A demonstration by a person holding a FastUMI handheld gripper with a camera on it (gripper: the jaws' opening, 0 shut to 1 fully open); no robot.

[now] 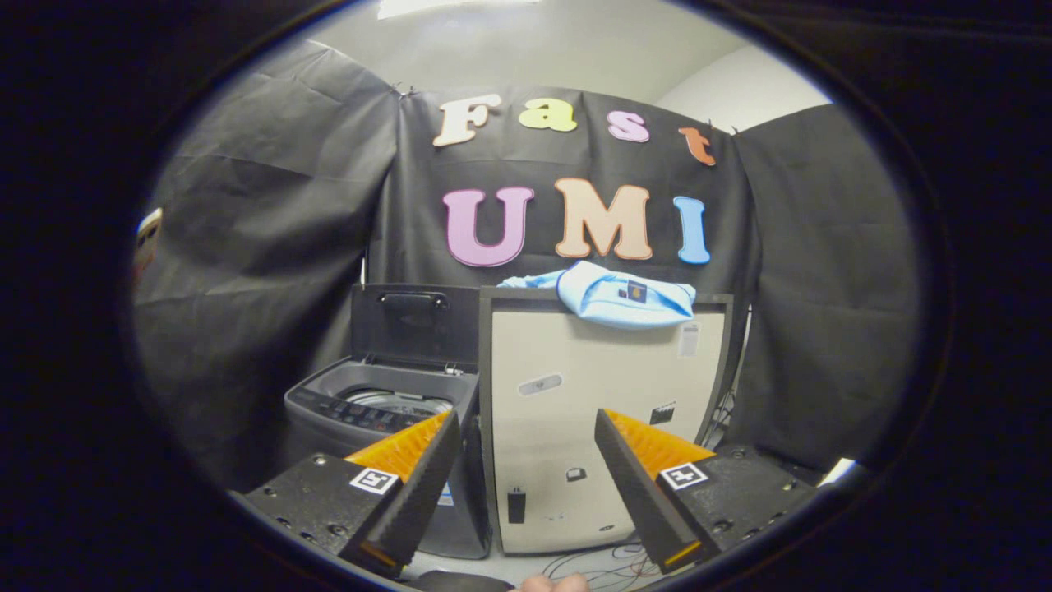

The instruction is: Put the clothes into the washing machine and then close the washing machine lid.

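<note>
My claw (526, 427) is spread wide, gripping nothing. Beyond its fingers, well apart, the washing machine (374, 419) stands with its lid (415, 325) raised upright. Beside it, on the beige cabinet (592, 411), the blue clothes (612, 298) lie crosswise; their label is unreadable.

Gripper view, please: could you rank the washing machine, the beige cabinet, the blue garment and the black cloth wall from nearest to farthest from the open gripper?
From the gripper, open and holding nothing:
1. Washing machine, ahead of the left finger, and beige cabinet, between the fingers: too close to call.
2. Blue garment, on the cabinet's top.
3. Black cloth wall, behind everything.
</note>
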